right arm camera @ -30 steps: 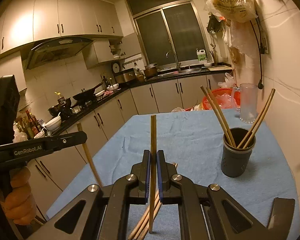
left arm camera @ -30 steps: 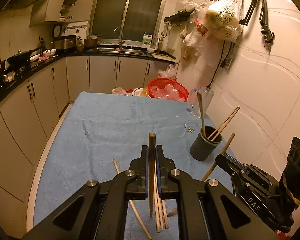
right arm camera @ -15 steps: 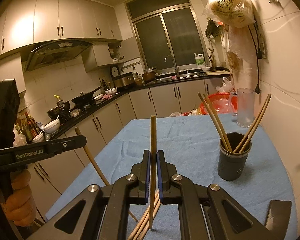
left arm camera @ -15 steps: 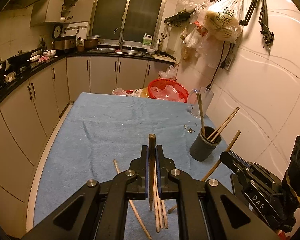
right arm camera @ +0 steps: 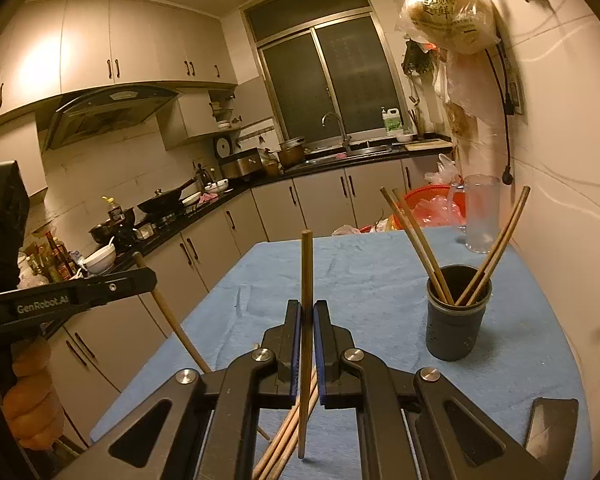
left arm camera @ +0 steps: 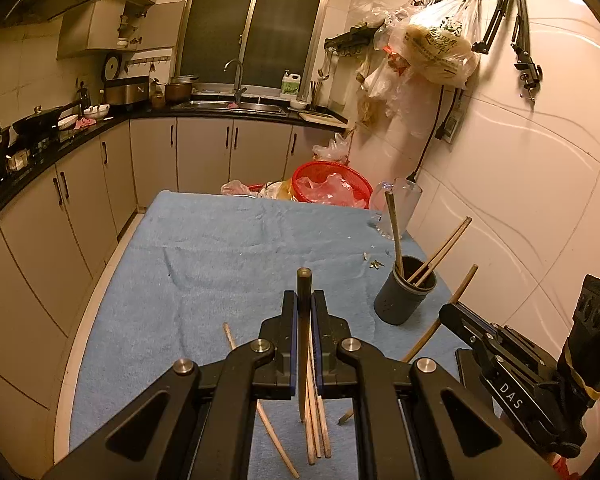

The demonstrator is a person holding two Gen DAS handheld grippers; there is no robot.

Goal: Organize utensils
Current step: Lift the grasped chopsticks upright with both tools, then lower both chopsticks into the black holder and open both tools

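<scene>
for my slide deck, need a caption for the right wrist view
Right gripper holds one chopstick upright near the dark utensil cup.

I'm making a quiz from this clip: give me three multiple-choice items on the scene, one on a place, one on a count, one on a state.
1. Where does the cup stand?
A. on the blue cloth
B. in the sink
C. on the stove

2. How many chopsticks stand in the cup?
A. none
B. four
C. nine

3. What is the right gripper doing?
A. open, holding nothing
B. shut on the cup's rim
C. shut on a chopstick

Key: 1 A, the cup stands on the cloth covering the table. 2 B, the right wrist view shows two sticks leaning left and two leaning right. 3 C, its pads clamp one upright chopstick.
</scene>
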